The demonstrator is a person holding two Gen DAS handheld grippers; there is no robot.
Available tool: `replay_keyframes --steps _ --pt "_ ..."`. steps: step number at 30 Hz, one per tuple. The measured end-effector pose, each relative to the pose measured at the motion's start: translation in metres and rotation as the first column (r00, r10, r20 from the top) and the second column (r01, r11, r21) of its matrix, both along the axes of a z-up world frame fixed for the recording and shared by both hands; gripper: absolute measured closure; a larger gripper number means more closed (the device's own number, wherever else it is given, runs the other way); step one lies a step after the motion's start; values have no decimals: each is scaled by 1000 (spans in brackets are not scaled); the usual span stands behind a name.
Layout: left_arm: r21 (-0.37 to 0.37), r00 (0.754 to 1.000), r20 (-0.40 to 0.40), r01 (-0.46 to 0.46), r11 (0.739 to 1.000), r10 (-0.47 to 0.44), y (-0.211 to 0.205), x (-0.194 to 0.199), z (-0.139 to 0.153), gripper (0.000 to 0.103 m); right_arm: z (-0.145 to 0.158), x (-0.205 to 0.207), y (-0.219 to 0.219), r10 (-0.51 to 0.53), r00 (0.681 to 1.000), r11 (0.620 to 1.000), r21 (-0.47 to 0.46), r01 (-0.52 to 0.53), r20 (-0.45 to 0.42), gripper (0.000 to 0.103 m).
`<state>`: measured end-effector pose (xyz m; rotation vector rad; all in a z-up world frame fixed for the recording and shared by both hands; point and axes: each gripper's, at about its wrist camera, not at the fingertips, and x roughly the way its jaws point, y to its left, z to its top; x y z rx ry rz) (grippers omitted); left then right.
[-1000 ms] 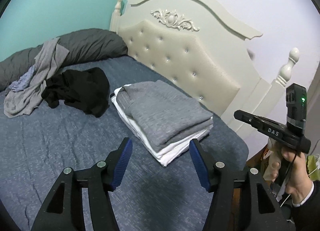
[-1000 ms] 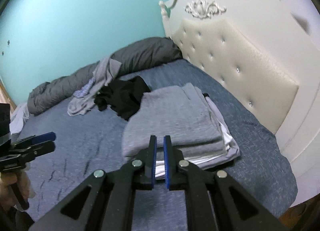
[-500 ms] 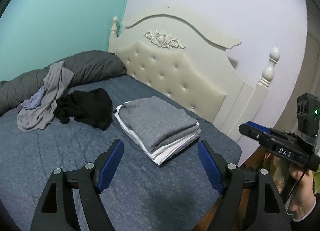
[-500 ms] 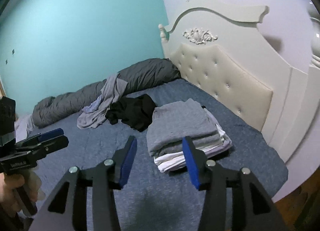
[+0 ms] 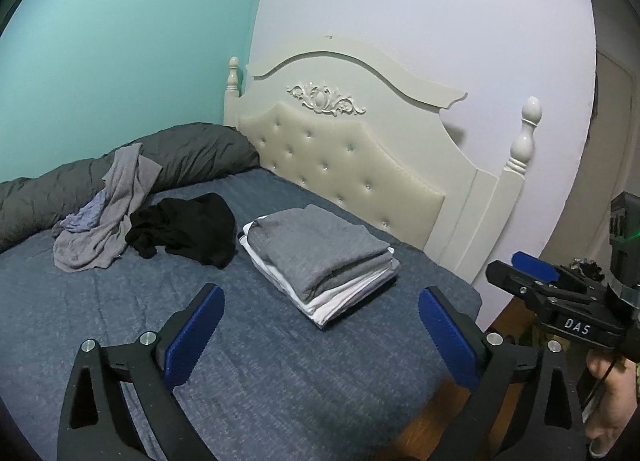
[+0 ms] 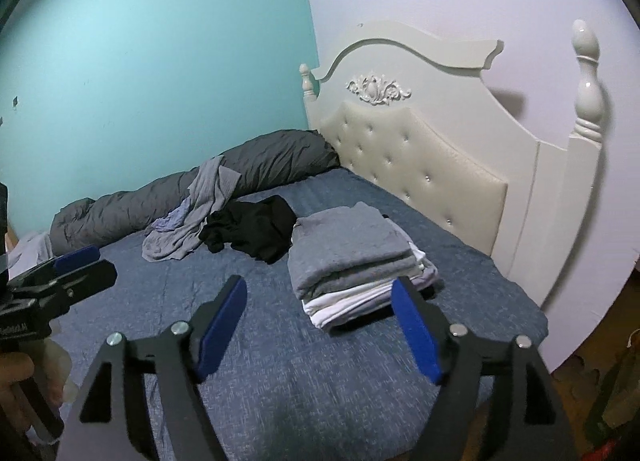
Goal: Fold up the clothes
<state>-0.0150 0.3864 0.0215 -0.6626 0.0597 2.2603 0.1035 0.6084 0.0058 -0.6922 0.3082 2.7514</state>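
A stack of folded clothes [image 5: 320,257] [image 6: 352,257], grey pieces on top of white ones, lies on the blue bedspread [image 5: 260,373] near the headboard. A crumpled black garment [image 5: 188,231] [image 6: 252,227] and a loose grey garment [image 5: 108,217] [image 6: 192,217] lie farther left. My left gripper [image 5: 320,309] hangs back from the stack, jaws still opening, nothing between them. My right gripper [image 6: 320,301] is likewise drawn back and empty, its jaws opening. Each gripper shows at the edge of the other's view, held by a hand.
A dark grey rolled duvet [image 5: 188,157] [image 6: 224,185] lies along the teal wall. The cream tufted headboard [image 5: 360,165] [image 6: 420,149] with its posts bounds the bed on the right. The bed's near right corner drops off to wooden floor [image 6: 580,377].
Both grippers have pulled back and up from the folded stack, which now looks smaller. The right gripper went from shut to wide open; the left opened further.
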Motion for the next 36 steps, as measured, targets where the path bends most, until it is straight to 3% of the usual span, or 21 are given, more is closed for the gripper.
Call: replay_keyframes --steps 16,36 --pt "-11 999 13 -36 999 37 -25 25 -11 1 -2 42 -37 -26 1000 999 35 26 -10 9" --pt "-32 998 0 -64 997 64 -35 40 -17 1 -8 59 -51 -50 998 998 25 51 -28 7"
